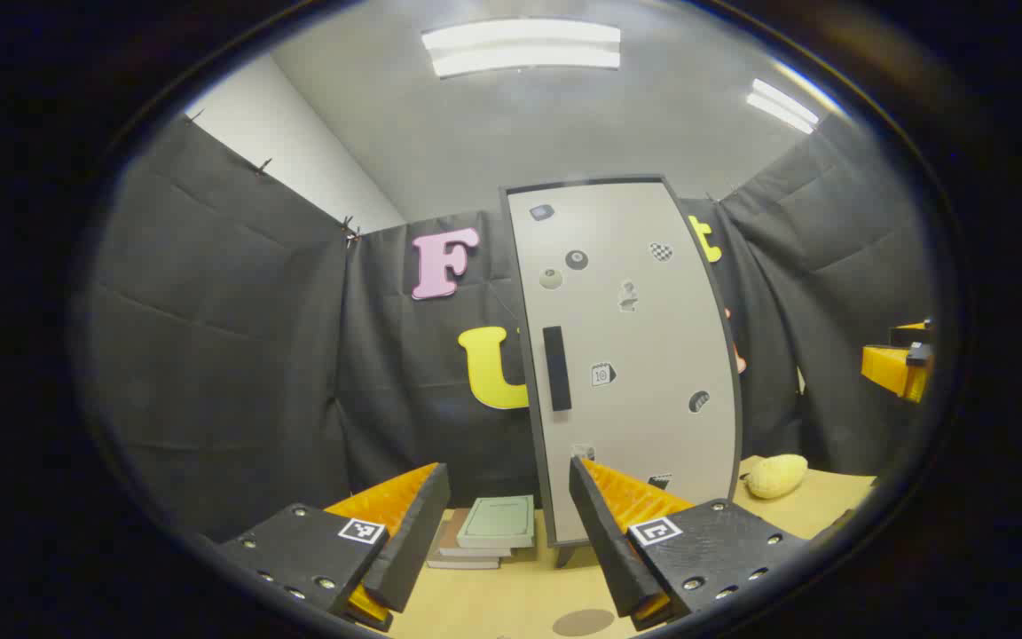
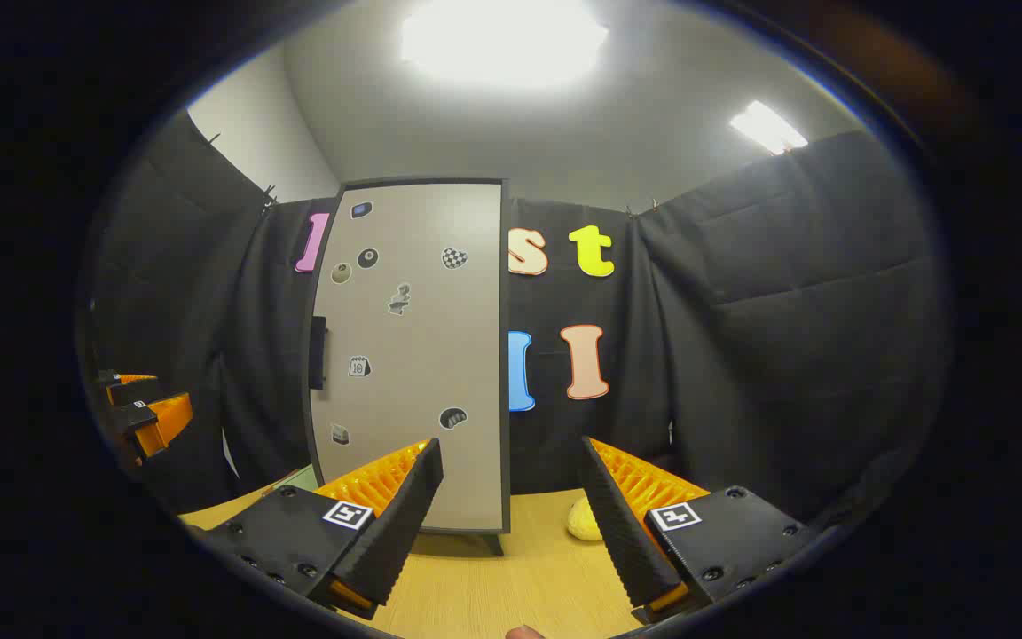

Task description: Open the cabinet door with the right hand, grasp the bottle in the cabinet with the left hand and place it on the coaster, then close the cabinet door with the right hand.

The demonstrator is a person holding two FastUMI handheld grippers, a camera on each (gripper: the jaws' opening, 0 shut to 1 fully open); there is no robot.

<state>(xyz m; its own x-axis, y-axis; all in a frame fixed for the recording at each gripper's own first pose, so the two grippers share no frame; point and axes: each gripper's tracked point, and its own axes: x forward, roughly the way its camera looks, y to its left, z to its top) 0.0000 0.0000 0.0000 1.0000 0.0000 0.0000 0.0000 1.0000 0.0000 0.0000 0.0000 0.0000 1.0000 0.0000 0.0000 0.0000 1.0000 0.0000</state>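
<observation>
A tall grey cabinet point(image 1: 626, 355) stands at the back of the wooden table, its door closed, with a dark bar handle point(image 1: 556, 368) on the door's left side and several stickers on the front. My left gripper point(image 1: 507, 506) is open, well short of the cabinet, with nothing between its fingers. A round brown coaster point(image 1: 584, 622) lies on the table just below it. In the right gripper view the cabinet point(image 2: 413, 355) sits left of centre, its handle point(image 2: 318, 353) at the left edge. My right gripper point(image 2: 511, 488) is open and empty, away from the door. The bottle is hidden.
A stack of books point(image 1: 489, 528) lies left of the cabinet's foot. A yellow lumpy object point(image 1: 775, 476) rests on the table to the cabinet's right, also seen as a yellow lump point(image 2: 584, 519). The other gripper point(image 1: 900, 366) shows at the far right, and the left one point(image 2: 143, 413) at the far left.
</observation>
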